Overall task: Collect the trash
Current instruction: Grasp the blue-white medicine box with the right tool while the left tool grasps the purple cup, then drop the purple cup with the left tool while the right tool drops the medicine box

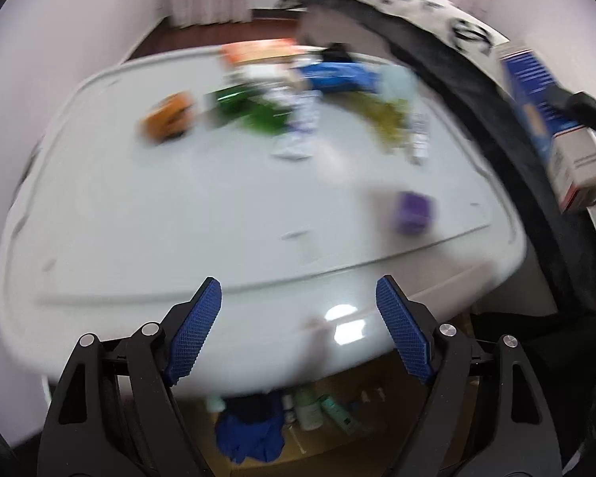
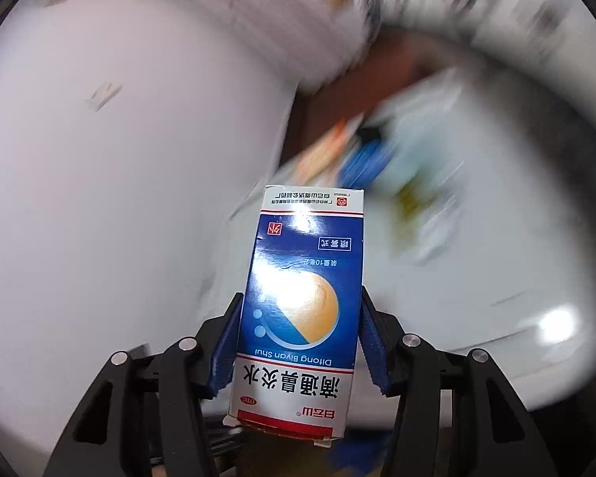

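Right gripper [image 2: 300,334] clamped on a blue-and-white medicine box [image 2: 302,298], blue pads [image 2: 228,349] pressing both long sides. Box is held lengthwise along the fingers, print upside down to the camera, orange-and-blue disc graphic mid-face, red stripe at the near end. Behind it, everything is motion-blurred: white table [image 2: 496,278] with a smeared pile of litter [image 2: 377,159] at its far edge, blue, orange and yellowish items I can't identify. Pale wall [image 2: 119,198] on the left.
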Demonstrator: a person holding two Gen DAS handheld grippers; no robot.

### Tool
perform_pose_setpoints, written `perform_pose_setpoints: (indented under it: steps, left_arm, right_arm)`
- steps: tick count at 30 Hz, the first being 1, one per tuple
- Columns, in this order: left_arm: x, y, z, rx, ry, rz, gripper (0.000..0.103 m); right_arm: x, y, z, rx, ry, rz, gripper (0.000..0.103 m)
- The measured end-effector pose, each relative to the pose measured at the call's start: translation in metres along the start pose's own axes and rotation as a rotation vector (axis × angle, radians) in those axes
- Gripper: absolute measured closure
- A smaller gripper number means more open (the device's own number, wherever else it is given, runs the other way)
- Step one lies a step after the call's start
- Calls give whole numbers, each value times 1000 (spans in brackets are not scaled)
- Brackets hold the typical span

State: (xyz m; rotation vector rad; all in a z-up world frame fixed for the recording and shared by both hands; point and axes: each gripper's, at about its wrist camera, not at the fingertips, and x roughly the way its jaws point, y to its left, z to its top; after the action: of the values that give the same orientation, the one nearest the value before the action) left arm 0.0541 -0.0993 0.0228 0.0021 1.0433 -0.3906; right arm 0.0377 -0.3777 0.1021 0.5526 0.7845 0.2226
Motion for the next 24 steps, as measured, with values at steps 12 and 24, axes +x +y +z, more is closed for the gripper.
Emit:
perform_pose_setpoints:
  steps: [12,24]
  left_arm:
    - [83,-85,32,106,-64,46,48]
    - [4,-73,13,144,-163,55,68]
  right_arm:
    - [-19,-46,-26,130,-104,-55,49]
    - [-4,-33,-28,-4,-16,-121,49]
